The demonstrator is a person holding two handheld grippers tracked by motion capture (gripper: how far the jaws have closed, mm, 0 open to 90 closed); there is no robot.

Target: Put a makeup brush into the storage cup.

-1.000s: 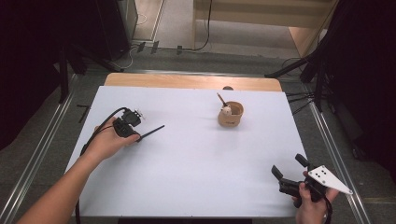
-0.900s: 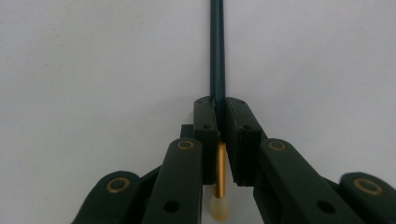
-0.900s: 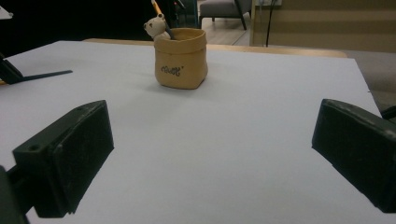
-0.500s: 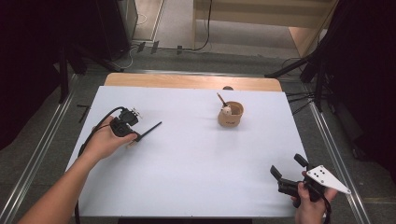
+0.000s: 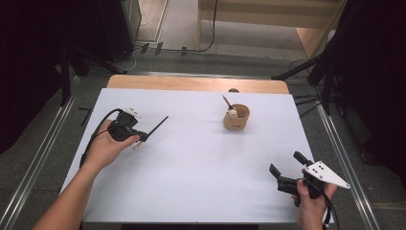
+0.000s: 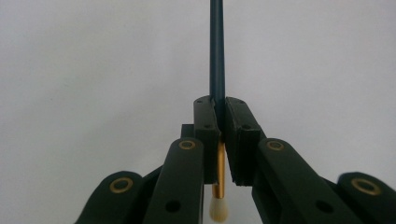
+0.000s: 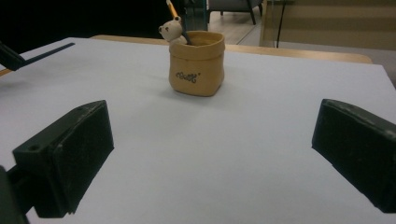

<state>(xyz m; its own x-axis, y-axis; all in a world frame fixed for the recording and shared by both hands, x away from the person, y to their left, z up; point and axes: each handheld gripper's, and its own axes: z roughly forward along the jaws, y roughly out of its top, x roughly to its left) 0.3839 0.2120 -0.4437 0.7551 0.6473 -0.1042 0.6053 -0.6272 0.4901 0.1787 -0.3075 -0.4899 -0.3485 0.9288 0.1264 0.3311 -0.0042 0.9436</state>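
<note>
One brush (image 5: pixel 152 130) is in hand and one more thing already stands in the tan pot (image 5: pixel 236 118), so the work looks roughly at its middle: the pick-up is done, and what seems left is carrying the brush across the white table (image 5: pixel 201 182) and setting it in the pot. The left gripper (image 5: pixel 135 137) sits near the table's left edge, its jaws clamped tight on the brush just above the gold ferrule (image 6: pixel 218 175), with the dark handle (image 6: pixel 217 51) running straight out ahead and the pale bristle tip (image 6: pixel 218 211) hanging below the jaws. The right gripper (image 5: pixel 287 168) rests at the near right corner, jaws spread wide with nothing between them, pointed toward the pot (image 7: pixel 196 63), which stands well apart from both hands near the far side. A small bear figure (image 7: pixel 171 31) perches at the pot's rim beside a slanted stick (image 5: pixel 226 101) whose lower end is hidden inside, so I cannot tell whether it is another brush. In the high view the brush head is mostly covered by the left hand (image 5: pixel 106 146).
</note>
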